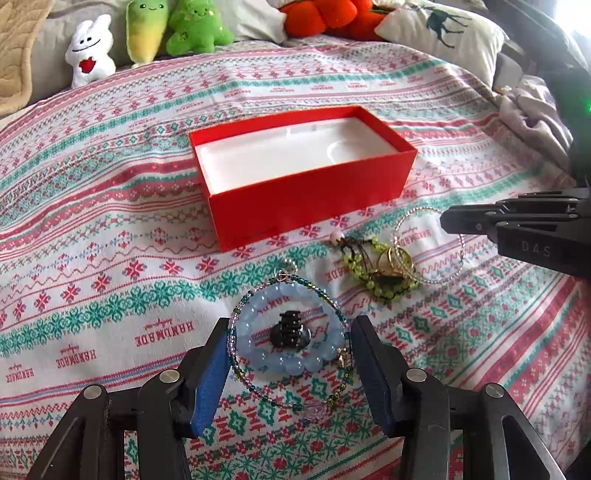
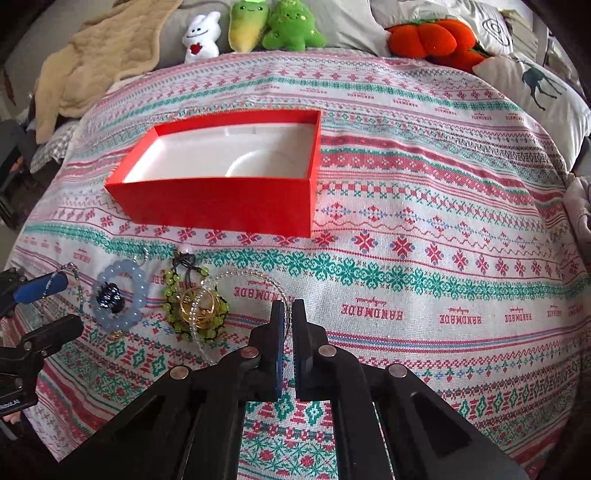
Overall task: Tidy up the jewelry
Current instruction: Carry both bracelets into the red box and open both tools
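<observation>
An open red box with a white empty inside stands on the patterned bedspread; it also shows in the right wrist view. My left gripper is open, its blue pads on either side of a pale blue bead bracelet with a thin seed-bead bracelet and a small black clip. A green bead bracelet with gold rings and a clear bead bracelet lie to the right. My right gripper is shut on the clear bead bracelet.
Plush toys and pillows line the bed's far edge. A beige blanket lies at the far left. Crumpled cloth lies at the right edge. The patterned bedspread stretches to the right of the box.
</observation>
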